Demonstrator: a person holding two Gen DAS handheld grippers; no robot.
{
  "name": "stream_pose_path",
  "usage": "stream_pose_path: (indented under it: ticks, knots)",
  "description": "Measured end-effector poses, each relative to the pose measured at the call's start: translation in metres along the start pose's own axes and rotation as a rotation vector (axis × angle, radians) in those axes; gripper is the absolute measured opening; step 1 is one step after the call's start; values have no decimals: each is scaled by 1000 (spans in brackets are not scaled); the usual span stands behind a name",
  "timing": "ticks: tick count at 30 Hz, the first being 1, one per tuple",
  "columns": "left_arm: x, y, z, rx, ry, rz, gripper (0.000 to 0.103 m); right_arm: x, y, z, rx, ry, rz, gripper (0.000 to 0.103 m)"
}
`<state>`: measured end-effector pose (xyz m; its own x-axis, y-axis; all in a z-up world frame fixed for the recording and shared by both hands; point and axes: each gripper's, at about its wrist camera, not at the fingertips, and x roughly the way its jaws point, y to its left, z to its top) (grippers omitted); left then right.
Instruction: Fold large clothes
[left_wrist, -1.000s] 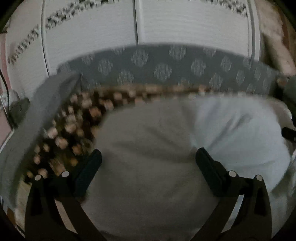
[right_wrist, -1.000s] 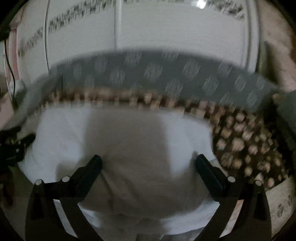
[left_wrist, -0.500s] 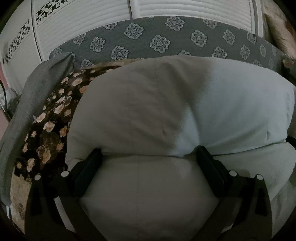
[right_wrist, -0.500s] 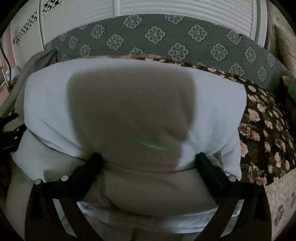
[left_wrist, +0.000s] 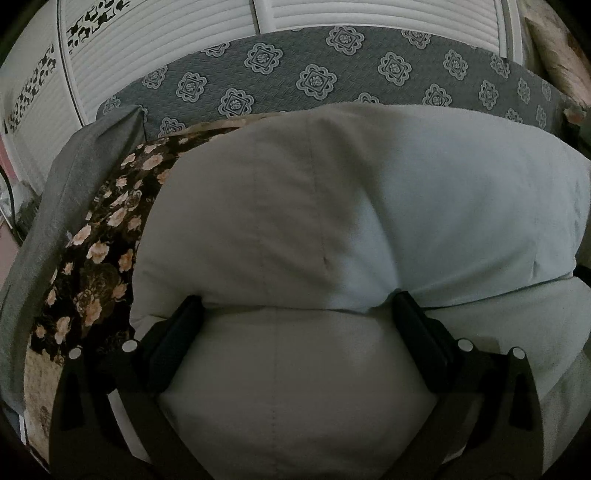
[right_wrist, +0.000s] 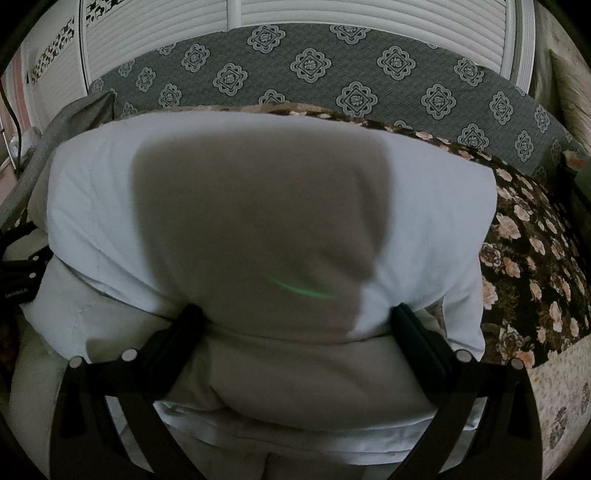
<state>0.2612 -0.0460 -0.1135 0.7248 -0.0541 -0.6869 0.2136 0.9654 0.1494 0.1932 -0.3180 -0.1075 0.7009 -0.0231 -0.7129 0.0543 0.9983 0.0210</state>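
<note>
A large pale garment (left_wrist: 332, 206) lies folded on the bed and fills both views. Its upper layer (right_wrist: 258, 206) ends in a rounded fold edge right at the fingertips, with a lower layer (right_wrist: 295, 369) beneath them. My left gripper (left_wrist: 297, 306) is open wide, its fingertips tucked under that fold edge and cloth bulging between them. My right gripper (right_wrist: 295, 314) stands open the same way on the garment's right part. A dark shadow and a green glint fall on the cloth in the right wrist view.
The garment rests on a dark floral bedspread (left_wrist: 96, 266) (right_wrist: 535, 258). Behind it rises a grey patterned headboard (left_wrist: 314, 81) against white slatted panels (right_wrist: 332, 22). A grey cloth (left_wrist: 55, 206) hangs at the left. The left gripper's body (right_wrist: 18, 273) shows at the right wrist view's left edge.
A second ago both views were blurred with flat cloth ahead. The upper layer now lies doubled over, its fold edge at my fingertips; since half a second ago hardly anything moved.
</note>
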Motion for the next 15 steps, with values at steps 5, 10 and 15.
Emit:
stream_pose_path:
  ticks: [5, 10, 15]
  knots:
    - [3, -1, 0, 5, -1, 2, 100, 0, 0, 0, 2, 0, 1, 102]
    - [8, -1, -1, 9, -5, 5, 100, 0, 0, 0, 1, -2, -2, 102]
    - [14, -4, -1, 11, -12, 9, 100, 0, 1, -1, 0, -4, -5, 102]
